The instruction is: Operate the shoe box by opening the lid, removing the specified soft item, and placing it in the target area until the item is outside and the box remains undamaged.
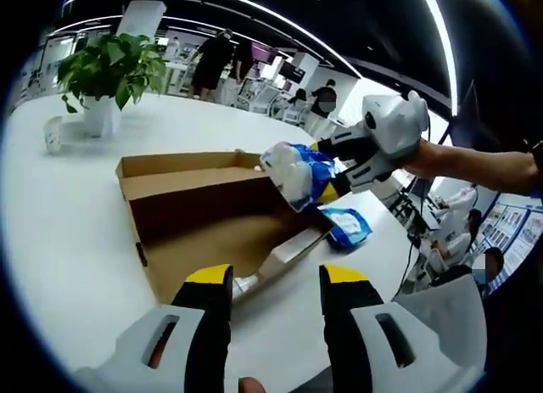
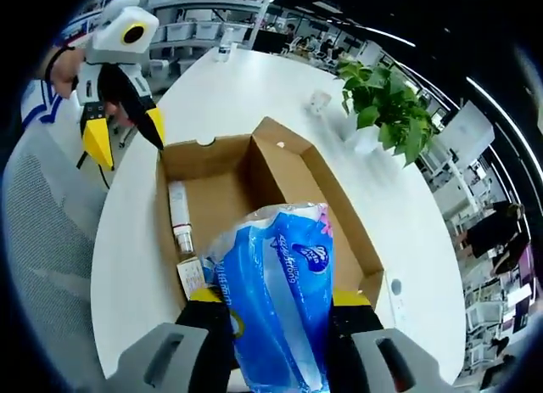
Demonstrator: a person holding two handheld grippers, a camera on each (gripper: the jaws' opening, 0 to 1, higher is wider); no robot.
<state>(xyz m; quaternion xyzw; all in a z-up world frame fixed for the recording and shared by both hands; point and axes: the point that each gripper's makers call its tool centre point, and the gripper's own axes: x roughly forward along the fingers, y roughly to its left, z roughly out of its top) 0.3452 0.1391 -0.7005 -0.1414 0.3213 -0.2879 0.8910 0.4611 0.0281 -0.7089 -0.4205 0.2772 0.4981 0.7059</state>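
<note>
An open brown cardboard shoe box lies on the round white table, just beyond my left gripper, whose yellow-tipped jaws stand open with nothing between them. Above the box's far right corner my right gripper is shut on a blue and white soft tissue pack, held clear of the box. In the right gripper view that pack sits between the jaws of the right gripper, over the box. A small white bottle lies inside along one wall. The left gripper hovers open past the box's end.
A second blue pack lies on the table right of the box. A potted plant and a small white cup stand at the table's far side. People and desks fill the room behind. A grey chair back is by the table edge.
</note>
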